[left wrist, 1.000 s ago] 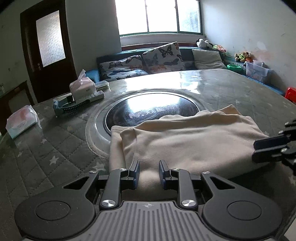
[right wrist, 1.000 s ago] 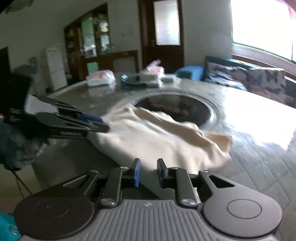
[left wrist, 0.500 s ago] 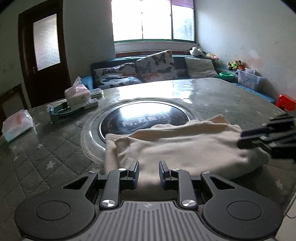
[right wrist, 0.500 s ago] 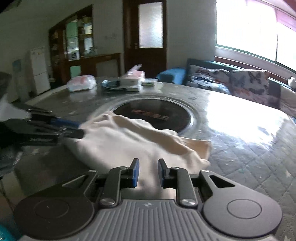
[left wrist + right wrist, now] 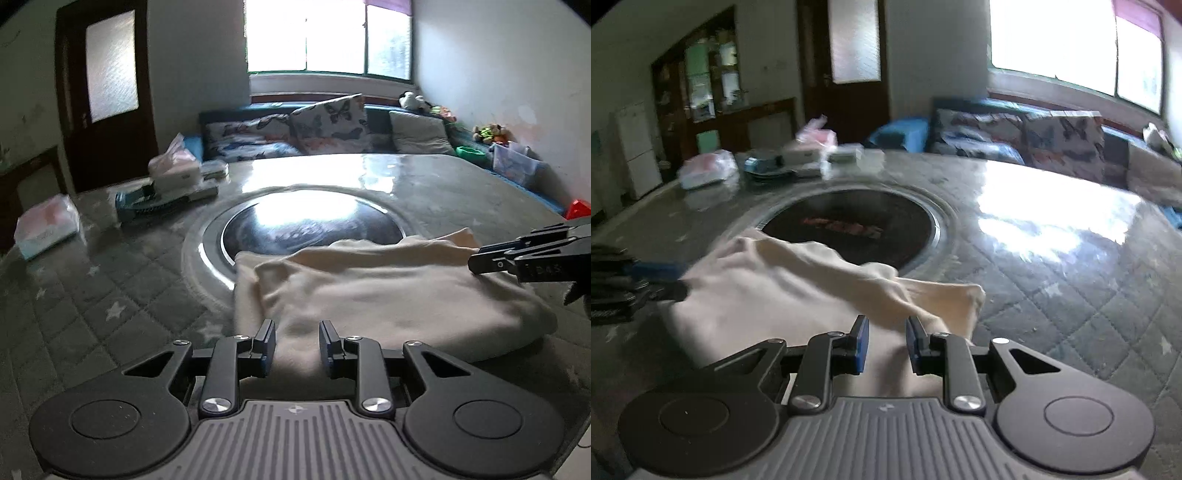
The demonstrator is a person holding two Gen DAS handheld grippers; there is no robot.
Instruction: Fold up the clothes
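left wrist: left gripper (image 5: 297, 345) level, parted over folded cloth (image 5: 388, 291).

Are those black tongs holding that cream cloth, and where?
Both tongs, left and right, are open with the cream cloth between the fingers, at its near edge. Neither clamps it.

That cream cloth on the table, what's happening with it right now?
A person is folding it with two handheld grippers. The cream cloth lies bunched and partly folded on the quilted table, its far edge over the round dark inset. The left gripper and right gripper each sit at its near edge, fingers apart, cloth between them.
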